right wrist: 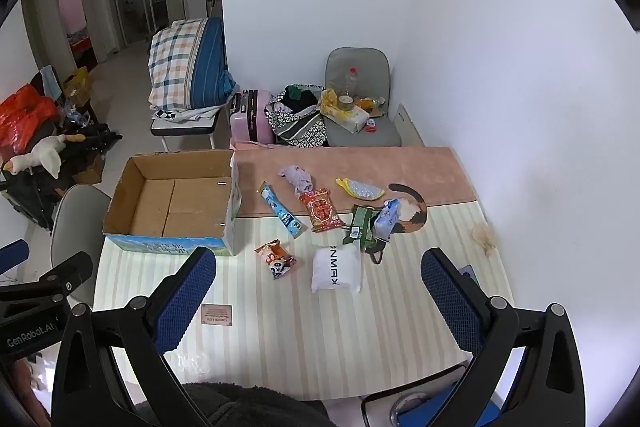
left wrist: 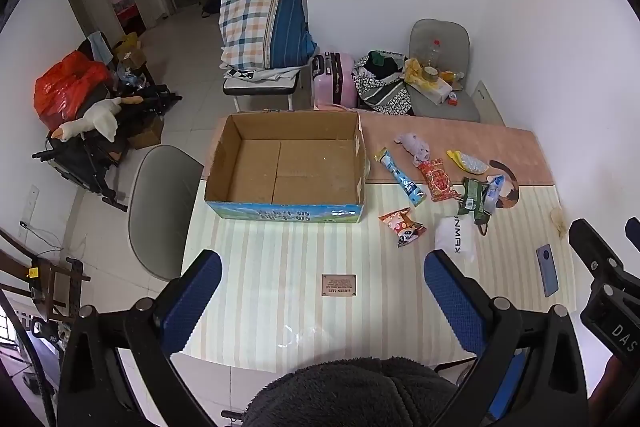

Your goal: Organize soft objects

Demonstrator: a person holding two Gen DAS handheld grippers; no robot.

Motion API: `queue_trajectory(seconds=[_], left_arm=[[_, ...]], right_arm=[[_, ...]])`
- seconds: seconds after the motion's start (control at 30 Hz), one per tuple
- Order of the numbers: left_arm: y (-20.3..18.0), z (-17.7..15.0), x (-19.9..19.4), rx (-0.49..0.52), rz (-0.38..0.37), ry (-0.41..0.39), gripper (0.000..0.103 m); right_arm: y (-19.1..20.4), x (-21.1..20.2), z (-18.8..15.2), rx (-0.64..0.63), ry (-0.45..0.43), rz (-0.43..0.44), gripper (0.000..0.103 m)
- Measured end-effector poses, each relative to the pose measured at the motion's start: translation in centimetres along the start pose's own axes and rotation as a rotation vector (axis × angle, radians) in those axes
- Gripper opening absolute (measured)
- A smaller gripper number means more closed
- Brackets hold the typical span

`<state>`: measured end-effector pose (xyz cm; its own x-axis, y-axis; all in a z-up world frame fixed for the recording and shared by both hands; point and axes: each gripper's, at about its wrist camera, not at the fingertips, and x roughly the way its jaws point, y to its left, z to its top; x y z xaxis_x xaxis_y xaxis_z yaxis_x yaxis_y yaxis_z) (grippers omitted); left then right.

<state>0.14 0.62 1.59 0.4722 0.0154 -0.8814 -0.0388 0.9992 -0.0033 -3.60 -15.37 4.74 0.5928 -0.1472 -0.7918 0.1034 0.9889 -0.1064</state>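
Observation:
An empty cardboard box (left wrist: 280,167) (right wrist: 172,199) stands on the table's left half. To its right lie soft packets: a white pouch (left wrist: 456,237) (right wrist: 337,269), an orange snack bag (left wrist: 402,225) (right wrist: 276,259), a red packet (left wrist: 438,179) (right wrist: 321,210), a long blue sachet (left wrist: 400,177) (right wrist: 281,210), a green packet (left wrist: 472,197) (right wrist: 362,223), a lilac cloth (left wrist: 414,145) (right wrist: 297,177) and a yellow-edged pouch (left wrist: 470,161) (right wrist: 360,189). My left gripper (left wrist: 322,277) hovers open over the near table. My right gripper (right wrist: 318,277) is open too, above the white pouch and holding nothing.
A phone (left wrist: 547,269) lies near the table's right edge, and a small brown label (left wrist: 339,285) (right wrist: 217,314) sits on the striped tablecloth (left wrist: 280,251). A grey chair (left wrist: 160,211) stands left of the table. Another chair, a pink suitcase (left wrist: 334,79) and bags crowd the far side.

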Motion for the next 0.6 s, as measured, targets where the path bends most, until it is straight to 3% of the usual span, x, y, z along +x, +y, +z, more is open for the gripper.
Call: queue_trajectory(seconds=[0.6], left_arm=[[0.01,-0.01,-0.02,0.003,0.001,-0.011,0.103]], right_arm=[[0.13,0.24,0.54,0.005,-0.004,0.003,0.103]])
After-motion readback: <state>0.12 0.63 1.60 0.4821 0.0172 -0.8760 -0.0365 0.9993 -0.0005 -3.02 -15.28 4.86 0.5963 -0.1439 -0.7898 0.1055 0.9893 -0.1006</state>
